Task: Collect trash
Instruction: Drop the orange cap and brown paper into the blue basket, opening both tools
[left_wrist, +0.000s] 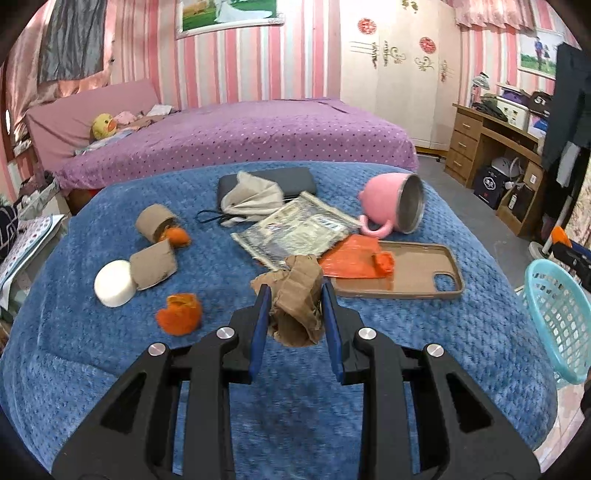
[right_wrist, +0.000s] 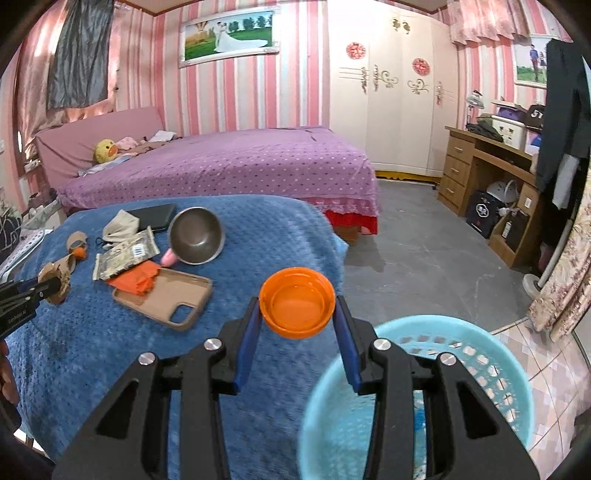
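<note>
The right gripper (right_wrist: 297, 317) is pinching an orange cap (right_wrist: 296, 302) beside the blue basket (right_wrist: 509, 373), needing release above it, while the left gripper (left_wrist: 295, 306) is clamping crumpled brown paper (left_wrist: 297, 299) over the blanket (left_wrist: 110, 369).

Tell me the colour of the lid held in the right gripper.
Orange. The lid shows best in the right wrist view, between the right gripper's blue pads.

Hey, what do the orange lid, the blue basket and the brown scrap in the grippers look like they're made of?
The orange lid in the right hand-held gripper looks like glossy moulded plastic, with a smooth rim. The blue basket looks like plastic too, its wall a moulded lattice. The brown scrap in the left hand-held gripper seems to be matte cardboard or thick paper, creased and torn.
</note>
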